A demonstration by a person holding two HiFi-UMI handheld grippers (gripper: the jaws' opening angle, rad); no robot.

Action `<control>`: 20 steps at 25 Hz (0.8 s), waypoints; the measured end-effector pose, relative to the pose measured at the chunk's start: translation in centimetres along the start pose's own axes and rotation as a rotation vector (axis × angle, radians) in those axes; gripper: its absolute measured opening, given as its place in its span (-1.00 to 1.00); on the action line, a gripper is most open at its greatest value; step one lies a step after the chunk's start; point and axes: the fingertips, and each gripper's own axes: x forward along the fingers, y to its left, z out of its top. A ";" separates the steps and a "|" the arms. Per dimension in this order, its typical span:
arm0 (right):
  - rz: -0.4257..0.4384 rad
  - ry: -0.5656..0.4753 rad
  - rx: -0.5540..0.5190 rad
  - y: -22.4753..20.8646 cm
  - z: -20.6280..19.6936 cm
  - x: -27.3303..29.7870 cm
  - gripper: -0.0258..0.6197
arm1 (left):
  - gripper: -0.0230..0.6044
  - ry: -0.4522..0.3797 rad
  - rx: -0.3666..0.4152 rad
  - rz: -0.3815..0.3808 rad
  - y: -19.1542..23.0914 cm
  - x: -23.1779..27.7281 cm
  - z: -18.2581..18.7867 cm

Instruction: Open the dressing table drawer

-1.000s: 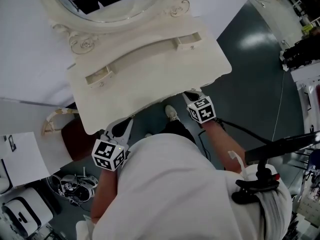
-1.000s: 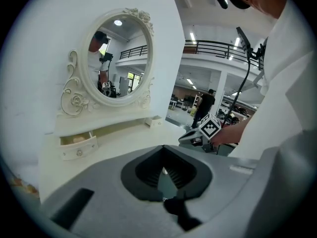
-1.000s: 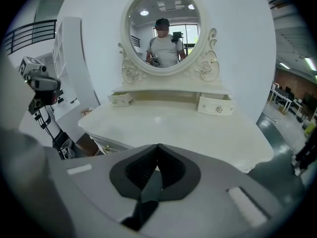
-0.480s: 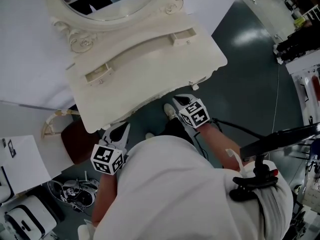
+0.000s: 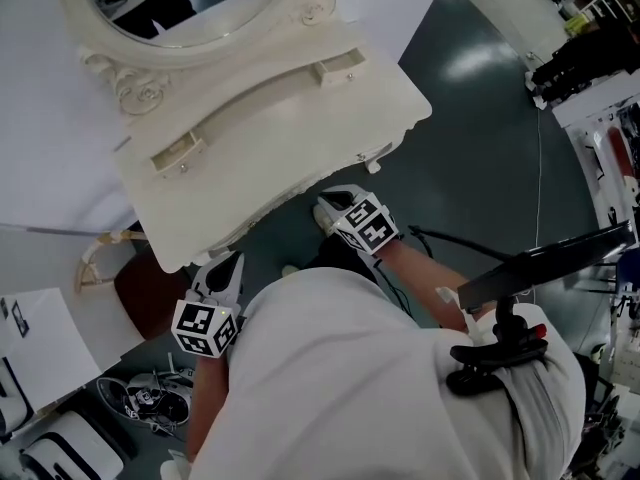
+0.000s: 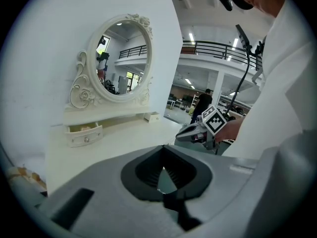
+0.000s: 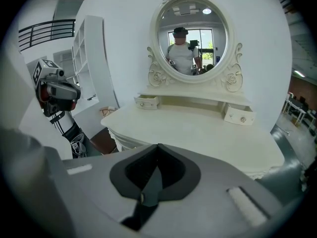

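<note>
The cream dressing table [image 5: 300, 138] with its oval mirror [image 5: 180, 8] fills the upper head view. Two small drawers sit on its top: a left drawer [image 5: 175, 155] [image 6: 85, 134] [image 7: 147, 102], pulled slightly out, and a right drawer [image 5: 337, 68] [image 7: 239, 115]. My left gripper [image 5: 229, 265] hangs just off the table's front edge at the left, its fingers together and holding nothing. My right gripper [image 5: 328, 204] sits below the front edge near the right corner, shut and empty. The front of the table under its top is hidden from above.
A brown seat [image 5: 145, 288] with a cream frame [image 5: 95, 258] stands under the table's left side. Shoes and clutter [image 5: 150, 393] lie on the dark floor at lower left. A black stand [image 5: 540, 268] and a cable [image 5: 545, 168] are at the right. White wall behind the mirror.
Both grippers have drawn back from the table's front edge. The right one slid left from under the right corner; the left one dropped a little lower in the picture.
</note>
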 end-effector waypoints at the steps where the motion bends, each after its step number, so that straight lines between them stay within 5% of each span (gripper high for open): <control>1: 0.002 -0.001 -0.002 0.1 0.1 0.1 -0.92 | -0.92 0.001 0.000 0.000 0.0 0.0 0.0; 20: 0.016 -0.005 -0.032 0.8 0.5 0.0 -0.92 | -0.92 0.001 -0.008 -0.002 0.2 0.3 -0.4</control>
